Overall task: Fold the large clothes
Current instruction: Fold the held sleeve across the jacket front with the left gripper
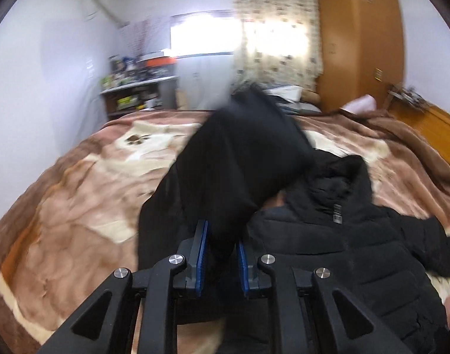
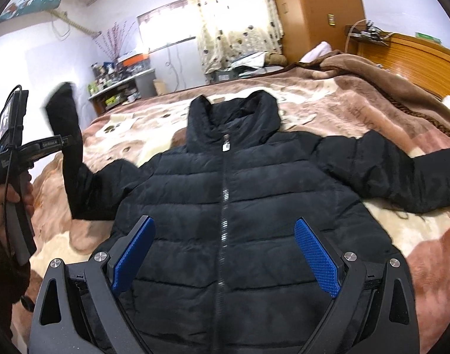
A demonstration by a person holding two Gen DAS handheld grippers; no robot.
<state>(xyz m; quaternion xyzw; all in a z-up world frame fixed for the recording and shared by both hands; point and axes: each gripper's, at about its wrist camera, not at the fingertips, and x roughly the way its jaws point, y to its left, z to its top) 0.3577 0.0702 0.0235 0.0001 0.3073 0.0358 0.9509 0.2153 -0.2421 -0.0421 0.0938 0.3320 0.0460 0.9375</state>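
A box point(image 2: 225, 74) by the far side of the bed holds a heap of light cloth; what else is in it is too small to tell. The shelf point(image 2: 121, 84) against the left wall is crowded with bottles and packets, blurred.

The jacket point(image 2: 225, 206) is black, quilted in horizontal bands, zipped shut up the front with a pale zip and a small tag at the collar. It lies face up on the blanket point(image 2: 328, 109), collar toward the window point(image 2: 163, 34), body flat. One sleeve point(image 2: 402, 174) is stretched out flat to the right. The other sleeve point(image 1: 225, 171) is lifted off the bed and stands up, cuff uppermost and blurred.

The left gripper point(image 1: 222, 253) has its blue pads narrow and clamped on that raised sleeve, cloth filling the gap between them. A hand point(image 2: 6, 197) grips its handle at the left edge of the right wrist view. The right gripper point(image 2: 225, 253) hangs over the lower front of the jacket, fingers spread wide, nothing between them.

The blanket is plush, brown and cream with a paw pattern, bunched toward the wooden headboard point(image 2: 416, 56) at right. Beyond stand a patterned curtain point(image 2: 233, 20), a wooden wardrobe point(image 2: 313, 8) and pale walls
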